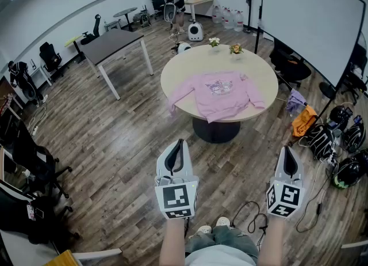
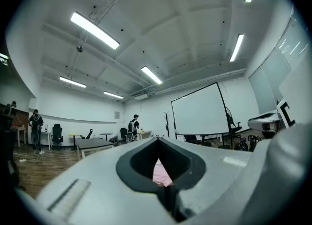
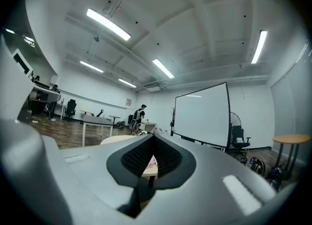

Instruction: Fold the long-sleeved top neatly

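We hold the left gripper (image 1: 180,144) and right gripper (image 1: 287,151) level, well short of the table (image 1: 172,78). Both sets of jaws are shut with nothing between them. The pink top (image 1: 221,95) lies spread on the table, one sleeve drooping over its left rim.

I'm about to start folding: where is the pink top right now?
In the head view, upper centre, the pink long-sleeved top lies spread on the round table, on the near side of two small flower pots.
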Motion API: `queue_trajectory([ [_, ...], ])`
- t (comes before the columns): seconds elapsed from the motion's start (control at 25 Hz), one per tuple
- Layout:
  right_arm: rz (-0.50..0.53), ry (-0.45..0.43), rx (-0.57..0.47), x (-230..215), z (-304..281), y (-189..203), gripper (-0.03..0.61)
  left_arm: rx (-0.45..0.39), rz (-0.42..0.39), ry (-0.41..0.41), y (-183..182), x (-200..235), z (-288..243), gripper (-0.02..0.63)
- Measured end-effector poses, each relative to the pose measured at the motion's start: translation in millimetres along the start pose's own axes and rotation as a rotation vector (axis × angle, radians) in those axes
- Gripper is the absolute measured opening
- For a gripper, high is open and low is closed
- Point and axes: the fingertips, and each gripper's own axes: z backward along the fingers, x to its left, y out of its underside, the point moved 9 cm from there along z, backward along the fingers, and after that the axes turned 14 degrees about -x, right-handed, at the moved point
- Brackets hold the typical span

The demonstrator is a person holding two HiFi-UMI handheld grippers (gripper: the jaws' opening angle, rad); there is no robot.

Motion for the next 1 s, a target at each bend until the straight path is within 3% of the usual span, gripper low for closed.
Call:
queue_trajectory([
  [0.56,-0.021,-0.004,-0.003,-13.7,-3.5,6.0,0.023,0.0,-0.012,0.004,0.1,-14.3,-5.0,0.0],
  [0.8,-0.033,-0.006,-0.001,-35.0,-15.6,13.0,0.031,0.0,-0.017,-0.035,4.9,-28.4,-14.4,0.0],
  [1.0,-0.052,-0.05,-0.002,-47.8,-28.0,22.2,0.147,-0.006,-0.025,-0.062,11.9,-44.7,-19.4,0.151],
])
